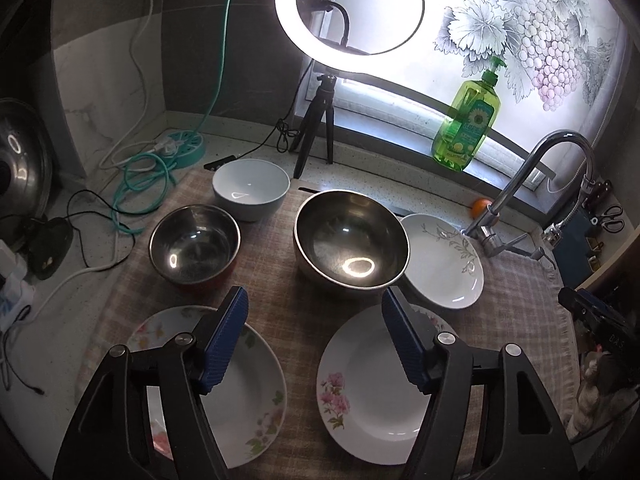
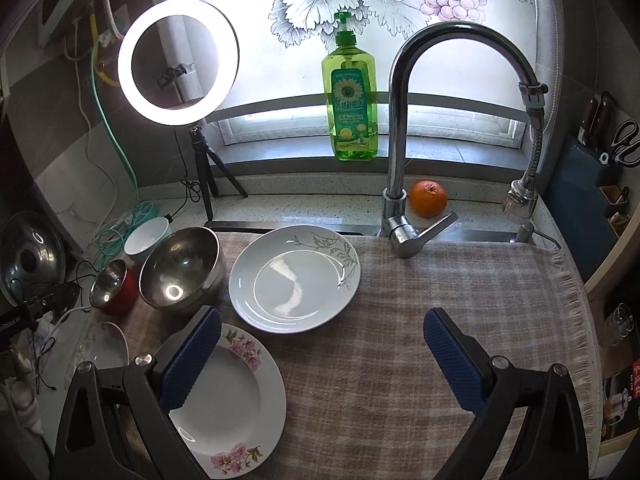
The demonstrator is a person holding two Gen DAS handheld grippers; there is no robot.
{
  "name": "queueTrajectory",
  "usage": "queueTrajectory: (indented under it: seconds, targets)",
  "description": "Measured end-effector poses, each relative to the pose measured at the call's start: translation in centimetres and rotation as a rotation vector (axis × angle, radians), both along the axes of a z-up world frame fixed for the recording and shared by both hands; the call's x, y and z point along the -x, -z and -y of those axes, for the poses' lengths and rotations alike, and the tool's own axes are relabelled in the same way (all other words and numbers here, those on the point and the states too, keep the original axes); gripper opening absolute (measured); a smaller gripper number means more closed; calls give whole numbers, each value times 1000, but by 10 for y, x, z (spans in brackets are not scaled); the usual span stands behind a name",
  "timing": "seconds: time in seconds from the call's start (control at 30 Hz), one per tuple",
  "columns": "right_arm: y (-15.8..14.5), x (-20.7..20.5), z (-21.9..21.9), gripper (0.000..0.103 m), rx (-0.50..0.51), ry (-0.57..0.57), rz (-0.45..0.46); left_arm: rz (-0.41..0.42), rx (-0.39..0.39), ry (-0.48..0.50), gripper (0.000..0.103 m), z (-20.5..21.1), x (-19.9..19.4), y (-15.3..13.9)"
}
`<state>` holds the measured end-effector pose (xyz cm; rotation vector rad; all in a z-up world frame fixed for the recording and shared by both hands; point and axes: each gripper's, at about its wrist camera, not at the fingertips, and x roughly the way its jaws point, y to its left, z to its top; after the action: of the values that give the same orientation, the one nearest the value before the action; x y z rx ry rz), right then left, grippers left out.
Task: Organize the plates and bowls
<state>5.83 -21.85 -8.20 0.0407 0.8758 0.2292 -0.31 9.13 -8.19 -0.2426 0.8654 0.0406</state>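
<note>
Both pairs of fingers stand spread and empty: your left gripper (image 1: 314,344) hangs between two flowered plates (image 1: 372,392), your right gripper (image 2: 320,356) over the checked cloth (image 2: 400,320). Bowls (image 1: 352,240) and plates lie singly, well spread for picking, nothing stacked yet.

Six dishes sit upright and empty on the checked cloth (image 1: 280,300) covering the bench. Toward the back edge stands a white bowl (image 1: 251,188), with a small steel bowl (image 1: 195,246) with a red outside just in front of it. A large steel bowl (image 1: 351,242) sits mid-cloth, its rim overlapping a white plate with grey leaf print (image 1: 442,260). Along the front edge lie two flowered plates: one at the left (image 1: 248,396) and one with pink blossoms (image 1: 368,392) at centre.
</note>
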Motion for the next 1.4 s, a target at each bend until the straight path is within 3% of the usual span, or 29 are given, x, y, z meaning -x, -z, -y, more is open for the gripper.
queueTrajectory:
  seconds: [0.23, 0.37, 0.5, 0.6, 0.83, 1.27, 1.4]
  targets:
    - [27, -2, 1, 90, -34, 1, -88, -94, 19, 82, 49, 5, -1, 26]
    - [40, -3, 0, 76, -36, -6, -125, -143, 54, 118, 46, 4, -4, 38]
    - [57, -4, -1, 61, -57, -31, -189, -205, 100, 166, 36, 4, -8, 53]
    - [69, -3, 0, 59, -82, -39, -231, -235, 120, 199, 29, 3, -11, 62]
    - [93, -3, 1, 46, -154, -41, -331, -287, 149, 256, 25, 7, -22, 77]
    - [127, -6, 11, 45, -281, 9, -474, -434, 190, 329, 23, 4, -53, 102]
    - [133, -6, 9, 43, -298, 15, -499, -466, 168, 347, 23, 6, -55, 107]
